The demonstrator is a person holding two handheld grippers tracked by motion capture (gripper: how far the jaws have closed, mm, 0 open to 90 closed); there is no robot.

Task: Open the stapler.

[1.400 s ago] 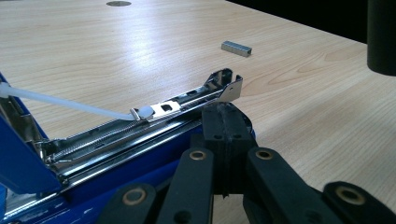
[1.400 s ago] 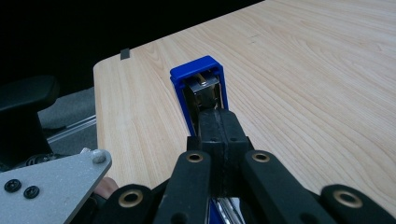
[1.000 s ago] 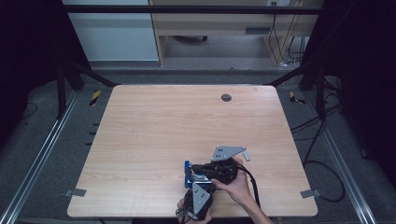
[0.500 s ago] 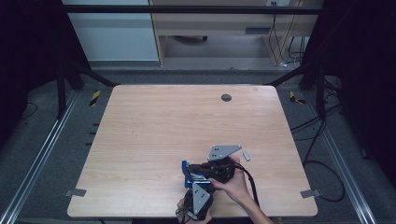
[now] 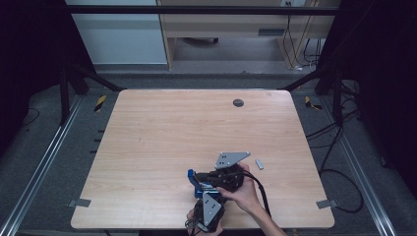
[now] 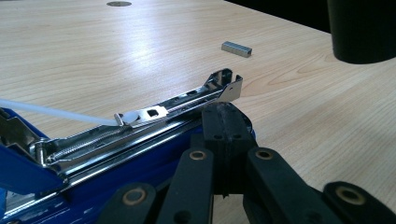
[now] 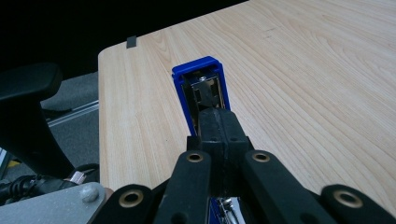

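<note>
- Stapler [image 5: 196, 181], blue, opened up, near the front edge of the wooden table [image 5: 162, 137]; metal magazine rail [image 6: 187, 100] bared and angled upward in the left gripper view, spring and white pusher strip showing along it.
- Left gripper [image 5: 206, 209] at the table's front edge, held in a hand; jaws drawn together, tips meeting [image 6: 225, 114] right against the stapler's blue side below the rail; no telling whether anything is pinched between them.
- Right gripper [image 5: 227, 178] just behind it, gripped by the right hand [image 5: 246, 194]; jaws pressed together, tips [image 7: 215, 122] over the stapler's open blue channel, contact hard to judge.
- Small grey staple block [image 5: 259, 164] lying flat on the wood, just right of the grippers, apart from both.
- Round dark grommet [image 5: 238, 103] far back, well apart from everything else.
</note>
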